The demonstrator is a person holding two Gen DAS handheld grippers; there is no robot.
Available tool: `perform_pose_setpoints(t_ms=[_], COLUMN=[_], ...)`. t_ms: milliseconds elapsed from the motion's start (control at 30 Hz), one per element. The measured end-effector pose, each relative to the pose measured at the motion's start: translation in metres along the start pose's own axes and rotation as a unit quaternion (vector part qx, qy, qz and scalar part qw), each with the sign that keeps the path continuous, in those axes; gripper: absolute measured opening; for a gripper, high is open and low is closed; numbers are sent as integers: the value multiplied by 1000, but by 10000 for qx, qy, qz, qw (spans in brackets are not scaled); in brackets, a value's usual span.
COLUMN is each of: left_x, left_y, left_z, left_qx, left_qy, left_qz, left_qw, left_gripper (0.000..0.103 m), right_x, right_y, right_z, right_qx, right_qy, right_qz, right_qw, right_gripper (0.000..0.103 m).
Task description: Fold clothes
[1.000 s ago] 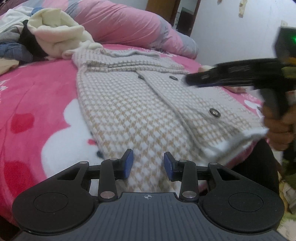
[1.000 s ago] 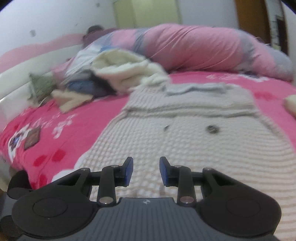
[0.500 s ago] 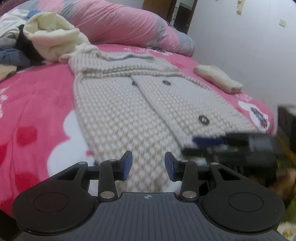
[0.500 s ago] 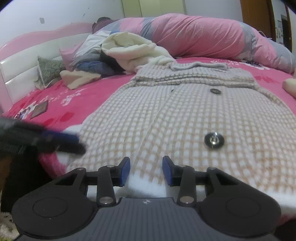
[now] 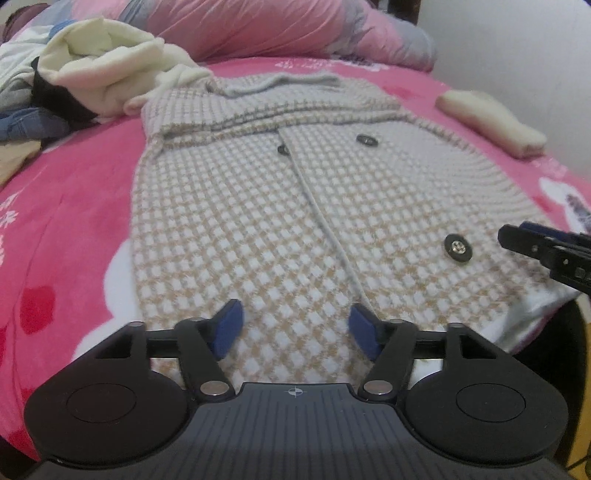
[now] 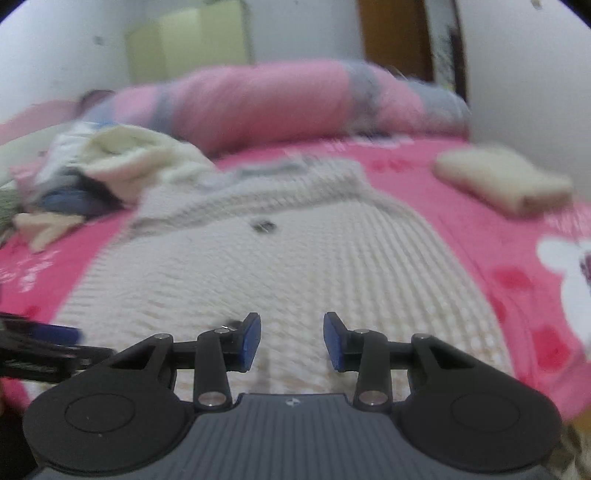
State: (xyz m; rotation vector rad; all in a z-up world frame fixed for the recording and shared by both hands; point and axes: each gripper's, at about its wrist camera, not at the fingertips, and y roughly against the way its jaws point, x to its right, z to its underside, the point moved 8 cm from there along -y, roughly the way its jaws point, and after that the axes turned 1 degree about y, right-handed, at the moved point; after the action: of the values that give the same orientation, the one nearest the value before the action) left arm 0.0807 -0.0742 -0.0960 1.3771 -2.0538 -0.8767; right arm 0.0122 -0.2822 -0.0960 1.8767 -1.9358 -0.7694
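cardigan point(image 5: 280, 221) flat on pink bed point(image 5: 66, 221); left hand-held gripper point(image 5: 295, 330) and right hand-held gripper point(image 6: 291, 341) both spread apart, empty.

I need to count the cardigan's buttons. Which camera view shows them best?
The left wrist view: it is sharp and shows three buttons on the checked cardigan. The right wrist view is motion-blurred, showing one button clearly.

A pink blanket point(image 5: 66, 221) is covering the bed, printed with red hearts and white shapes. A long pink and grey bolster point(image 5: 280, 29) is lying along the far edge. A pale green cupboard point(image 6: 188, 40) is standing against the far wall, beside a brown door point(image 6: 395, 40) to its right.
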Motion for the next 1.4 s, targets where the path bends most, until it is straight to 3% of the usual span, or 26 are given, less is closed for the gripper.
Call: perform_pose_setpoints(t_ms=[33, 300, 567, 667, 733, 967, 1100, 1200, 1400], left_x=[2, 3, 3, 4, 4, 3, 3, 2, 2], left_y=[-1, -6, -6, -7, -6, -7, -8, -8, -8], left_z=[1, 3, 5, 5, 6, 5, 5, 6, 6], left_qx=[-3, -106, -188, -191, -196, -217, -216, -227, -244], left_qy=[0, 79, 111, 119, 125, 105, 98, 102, 124], left_qz=[-93, -540, -712, -774, -796, -846, -884, -895, -918], left_qw=[10000, 9985, 9972, 9967, 9966, 9961, 9958, 9957, 9954], left_gripper=[76, 92, 98, 99, 99, 100, 102, 103, 103], right_x=[7, 7, 8, 6, 6, 5, 6, 4, -3], right_y=[-10, -8, 0, -3, -13, -41, -42, -41, -40], right_z=[7, 16, -9, -18, -15, -4, -2, -2, -2], right_qx=[-178, 71, 299, 419, 398, 383, 435, 339, 228], right_qy=[-124, -245, -380, -170, -37, 433, 363, 328, 400], right_qz=[62, 18, -27, 37, 133, 471, 564, 498, 599], right_qw=[9997, 9997, 9988, 9990, 9991, 9972, 9968, 9976, 9971], right_gripper=[40, 41, 43, 52, 68, 79, 96, 103, 103])
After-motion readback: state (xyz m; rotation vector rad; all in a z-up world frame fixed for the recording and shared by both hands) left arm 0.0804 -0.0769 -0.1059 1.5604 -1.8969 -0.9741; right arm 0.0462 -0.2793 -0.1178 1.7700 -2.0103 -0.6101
